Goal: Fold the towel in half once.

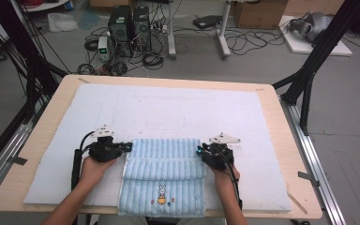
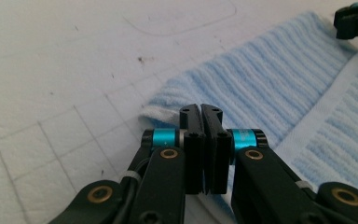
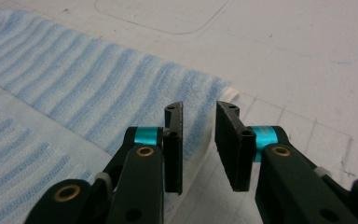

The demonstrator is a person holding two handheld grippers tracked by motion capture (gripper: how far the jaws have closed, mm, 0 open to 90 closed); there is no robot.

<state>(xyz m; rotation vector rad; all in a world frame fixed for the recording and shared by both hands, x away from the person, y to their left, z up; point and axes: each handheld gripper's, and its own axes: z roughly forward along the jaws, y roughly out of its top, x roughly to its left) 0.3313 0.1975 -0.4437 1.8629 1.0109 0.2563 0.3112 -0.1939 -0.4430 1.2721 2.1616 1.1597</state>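
A light blue ribbed towel (image 1: 161,161) lies folded in layers near the front of the table, a small rabbit picture (image 1: 161,194) on its front flap. My left gripper (image 1: 130,146) is at the towel's left edge; in the left gripper view the gripper (image 2: 200,109) has its jaws shut together at the corner of the towel (image 2: 261,79), and no cloth shows between the pads. My right gripper (image 1: 199,151) is at the towel's right edge. In the right gripper view that gripper (image 3: 199,108) stands open over the edge of the towel (image 3: 98,84), its pads apart.
The towel rests on a white foam mat (image 1: 168,108) that covers most of the wooden table (image 1: 47,140). Beyond the table are computer towers (image 1: 129,28), cables and boxes on the floor. Black frame posts (image 1: 309,70) stand at both sides.
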